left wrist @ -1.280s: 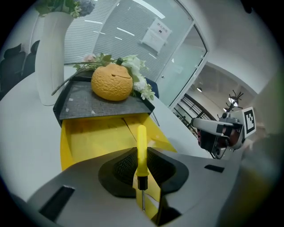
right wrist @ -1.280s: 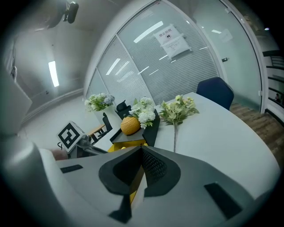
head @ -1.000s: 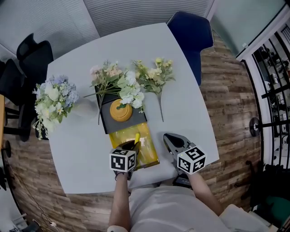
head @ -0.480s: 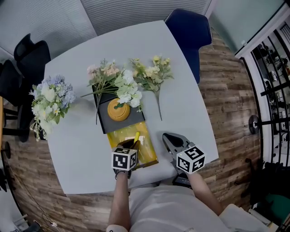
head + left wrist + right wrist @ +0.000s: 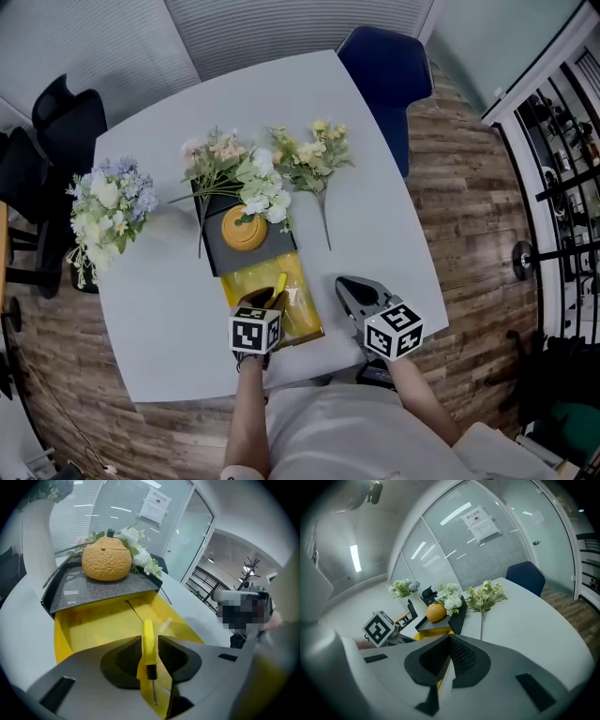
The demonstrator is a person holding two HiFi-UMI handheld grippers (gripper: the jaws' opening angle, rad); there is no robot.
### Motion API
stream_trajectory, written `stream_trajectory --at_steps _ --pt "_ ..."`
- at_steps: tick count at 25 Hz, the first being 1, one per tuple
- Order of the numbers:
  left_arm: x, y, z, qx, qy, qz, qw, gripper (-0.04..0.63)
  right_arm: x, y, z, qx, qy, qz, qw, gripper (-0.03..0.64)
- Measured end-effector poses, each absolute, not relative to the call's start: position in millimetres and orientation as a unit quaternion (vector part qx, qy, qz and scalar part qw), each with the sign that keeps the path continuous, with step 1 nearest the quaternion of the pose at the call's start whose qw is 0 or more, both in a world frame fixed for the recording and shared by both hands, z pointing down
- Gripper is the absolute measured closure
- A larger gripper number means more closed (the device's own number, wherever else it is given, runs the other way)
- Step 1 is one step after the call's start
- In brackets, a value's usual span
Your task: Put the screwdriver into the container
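Note:
A yellow-handled screwdriver (image 5: 148,639) with a thin metal shaft stands between the pads of my left gripper (image 5: 149,638), handle pointing away from me. The jaws are opening, and a thin gap shows beside the handle. The left gripper (image 5: 265,300) hovers over the near end of the open yellow container (image 5: 305,314), whose yellow floor (image 5: 84,620) lies right below the tool (image 5: 279,284). My right gripper (image 5: 343,284) rests to the right of the container, and its jaws (image 5: 450,638) are shut with nothing in them.
A dark grey tray (image 5: 225,253) holding a round orange object (image 5: 246,228) adjoins the container's far end. Artificial flower bunches lie behind it (image 5: 267,169) and at the table's left (image 5: 108,202). A blue chair (image 5: 384,56) and a black chair (image 5: 66,112) stand beyond the table.
Both grippers stay in nearly the same places over the last second. Only the head view has shifted slightly.

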State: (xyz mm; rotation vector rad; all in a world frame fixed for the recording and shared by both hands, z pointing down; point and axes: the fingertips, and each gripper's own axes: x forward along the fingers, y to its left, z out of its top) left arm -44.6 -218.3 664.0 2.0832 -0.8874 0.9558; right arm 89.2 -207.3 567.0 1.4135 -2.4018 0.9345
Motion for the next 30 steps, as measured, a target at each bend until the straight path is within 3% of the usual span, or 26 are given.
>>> stream_trajectory --at_steps 30 --pt "-51.9 -202.5 516.1 0.861 -0.405 0.204 0.228 0.551 87.2 -172.5 478.4 0.500 -0.834 0.230 0.044 0.601"
